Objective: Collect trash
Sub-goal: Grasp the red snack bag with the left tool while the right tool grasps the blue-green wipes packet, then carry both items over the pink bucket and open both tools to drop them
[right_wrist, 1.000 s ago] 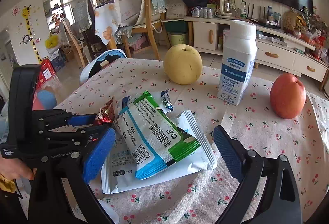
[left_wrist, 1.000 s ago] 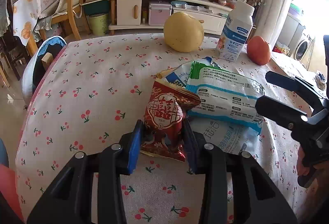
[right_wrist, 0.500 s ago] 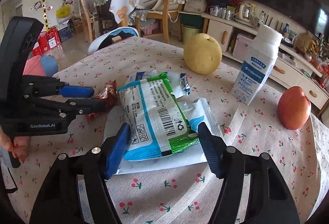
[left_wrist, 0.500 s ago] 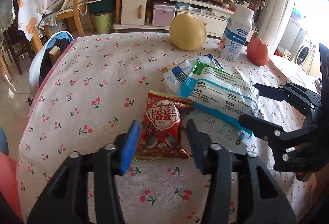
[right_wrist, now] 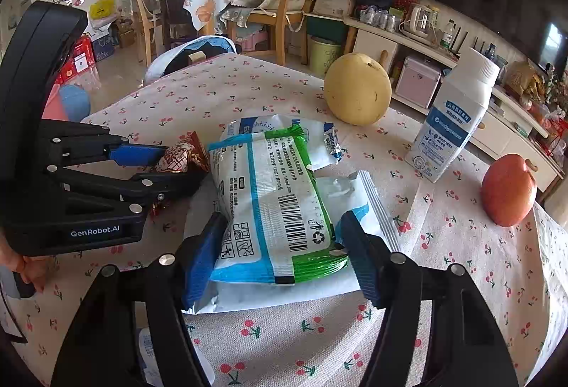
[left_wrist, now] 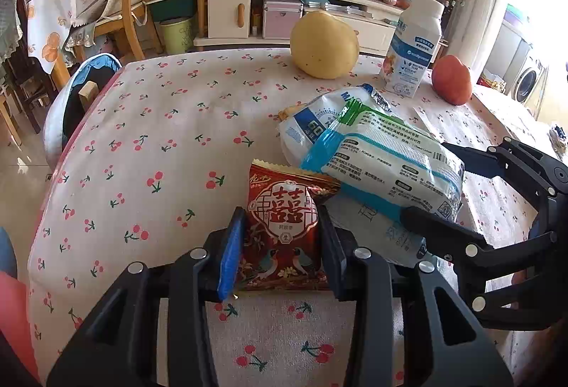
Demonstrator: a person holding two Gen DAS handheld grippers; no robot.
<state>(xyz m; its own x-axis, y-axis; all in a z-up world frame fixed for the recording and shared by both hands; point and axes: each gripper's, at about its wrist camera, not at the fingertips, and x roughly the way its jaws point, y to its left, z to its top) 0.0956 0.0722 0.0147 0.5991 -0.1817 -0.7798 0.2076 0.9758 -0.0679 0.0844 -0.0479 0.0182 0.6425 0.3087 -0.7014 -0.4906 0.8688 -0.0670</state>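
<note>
A red snack packet point(left_wrist: 280, 202) lies on the cherry-print tablecloth point(left_wrist: 159, 138). My left gripper point(left_wrist: 280, 220) straddles it, jaws closing, both pads touching its sides. Beside it a blue, white and green wipes pack point(right_wrist: 269, 174) rests on a flat white pouch point(right_wrist: 355, 195) and a blue-and-white bag point(left_wrist: 305, 124). My right gripper point(right_wrist: 280, 223) has its jaws closing on the near end of the wipes pack, and the pads meet both of its edges. In the right wrist view the left gripper point(right_wrist: 184, 165) holds the red packet point(right_wrist: 181, 156) at the left.
At the far side of the table stand a yellow round fruit point(left_wrist: 325, 49), a white milk bottle point(left_wrist: 411, 49) and a red apple point(left_wrist: 452, 80). A white bin point(left_wrist: 67, 103) sits off the table's left edge, with wooden chairs point(left_wrist: 124, 14) behind.
The left jaws opened off the red packet half a second ago and have closed on it again. The right jaws narrowed from wide open onto the wipes pack.
</note>
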